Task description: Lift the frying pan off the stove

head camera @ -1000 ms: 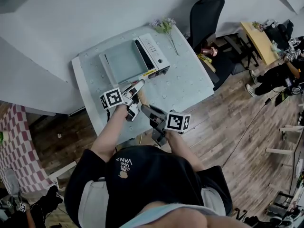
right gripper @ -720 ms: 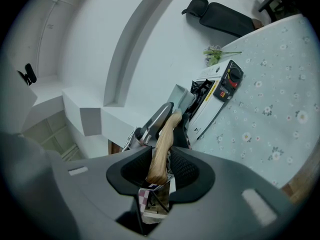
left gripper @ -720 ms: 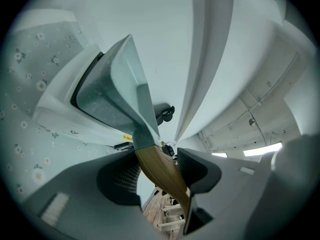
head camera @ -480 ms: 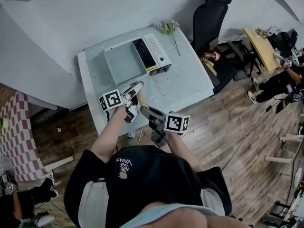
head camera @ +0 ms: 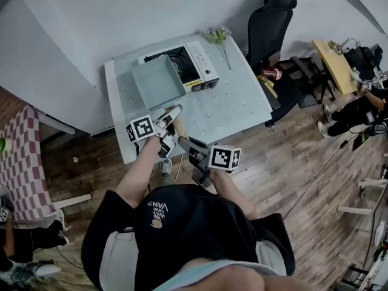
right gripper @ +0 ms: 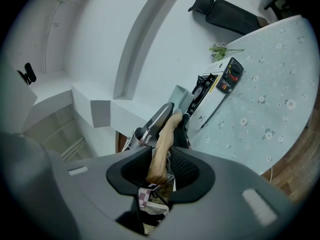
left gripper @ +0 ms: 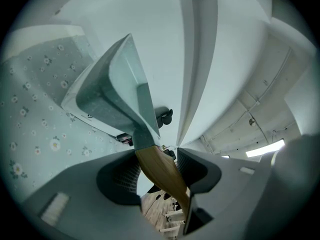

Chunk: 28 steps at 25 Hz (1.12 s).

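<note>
The square pale-green frying pan (head camera: pixel 159 80) hangs tilted above the table's left part, off the portable gas stove (head camera: pixel 189 64), whose black burner shows bare. Its wooden handle (head camera: pixel 179 125) points back toward me. My left gripper (head camera: pixel 172 117) is shut on the handle close to the pan. Further back on the same handle, my right gripper (head camera: pixel 185 142) is shut on its end. In the left gripper view the pan (left gripper: pixel 112 94) rises from the handle (left gripper: pixel 160 171) clamped in the left gripper (left gripper: pixel 157 166). The right gripper (right gripper: pixel 161 169) clamps the handle (right gripper: pixel 162 144), with the stove (right gripper: pixel 220 86) beyond.
The flower-patterned table (head camera: pixel 236 105) carries the stove and a sprig of flowers (head camera: pixel 217 36) at its far edge. A black office chair (head camera: pixel 270 17) stands behind the table's right corner. A person (head camera: pixel 357 102) sits far right on the wooden floor.
The pan has come off the stove toward the front left, and the black burner beneath it is now uncovered. Both grippers keep their hold on the handle.
</note>
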### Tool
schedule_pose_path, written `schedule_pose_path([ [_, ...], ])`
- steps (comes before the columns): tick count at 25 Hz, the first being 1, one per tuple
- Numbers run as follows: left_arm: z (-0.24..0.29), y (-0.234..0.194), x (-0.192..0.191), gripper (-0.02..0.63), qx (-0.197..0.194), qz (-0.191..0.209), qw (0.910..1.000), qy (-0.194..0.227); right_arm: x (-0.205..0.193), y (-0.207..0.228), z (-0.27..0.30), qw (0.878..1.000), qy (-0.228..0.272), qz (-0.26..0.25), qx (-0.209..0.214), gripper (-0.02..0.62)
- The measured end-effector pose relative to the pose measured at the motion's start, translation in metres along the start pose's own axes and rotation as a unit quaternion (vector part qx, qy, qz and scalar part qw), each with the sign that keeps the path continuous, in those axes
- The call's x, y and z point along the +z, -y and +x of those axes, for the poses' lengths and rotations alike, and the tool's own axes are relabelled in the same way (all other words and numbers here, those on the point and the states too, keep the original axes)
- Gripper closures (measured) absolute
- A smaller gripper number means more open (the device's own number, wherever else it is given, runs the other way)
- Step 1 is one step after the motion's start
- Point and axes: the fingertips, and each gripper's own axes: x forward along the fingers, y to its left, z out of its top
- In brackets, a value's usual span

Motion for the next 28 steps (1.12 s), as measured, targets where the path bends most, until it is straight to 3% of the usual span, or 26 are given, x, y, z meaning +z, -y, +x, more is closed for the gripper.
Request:
schedule_pose_path([
  [28,-0.076,0.013,-0.065,0.397,0.031,0.000,0.9983,0.049,-0.082,-0.022,-0.047,0.997,-0.067,-0.018,0.029,0.472],
])
